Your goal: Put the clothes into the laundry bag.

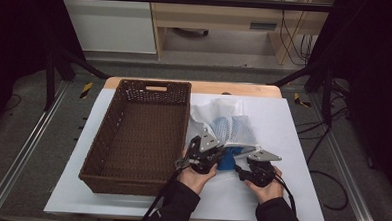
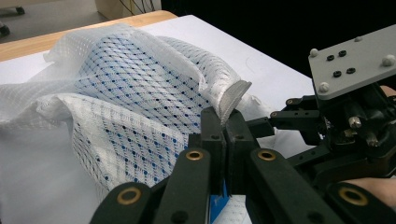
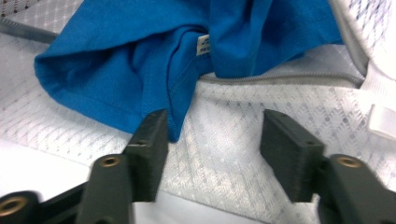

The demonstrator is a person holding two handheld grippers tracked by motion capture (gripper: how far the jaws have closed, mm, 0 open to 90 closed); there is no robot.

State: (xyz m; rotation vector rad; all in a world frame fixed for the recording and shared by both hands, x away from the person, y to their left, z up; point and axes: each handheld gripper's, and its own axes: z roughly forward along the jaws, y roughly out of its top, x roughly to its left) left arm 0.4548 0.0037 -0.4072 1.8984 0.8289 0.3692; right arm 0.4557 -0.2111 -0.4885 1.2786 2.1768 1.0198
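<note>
left gripper (image 2: 223,135): clenched on mesh bag (image 2: 140,88) edge
right gripper (image 3: 212,154): released, by blue cloth (image 3: 154,56)
step: bagging cloth
next: likely regrip cloth

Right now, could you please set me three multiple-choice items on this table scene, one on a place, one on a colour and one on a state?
1. Where is the wicker basket relative to the mesh bag?
A. to its left in the high view
B. to its right
C. on top of it

2. What colour is the cloth coming out of the bag?
A. red
B. blue
C. green

3. How do the right gripper jaws stand?
A. pressed together
C. clamped on the basket rim
B. apart

Answers: 1 A, the basket fills the table's left half. 2 B, blue cloth lies on white mesh. 3 B, a gap shows between them.
</note>
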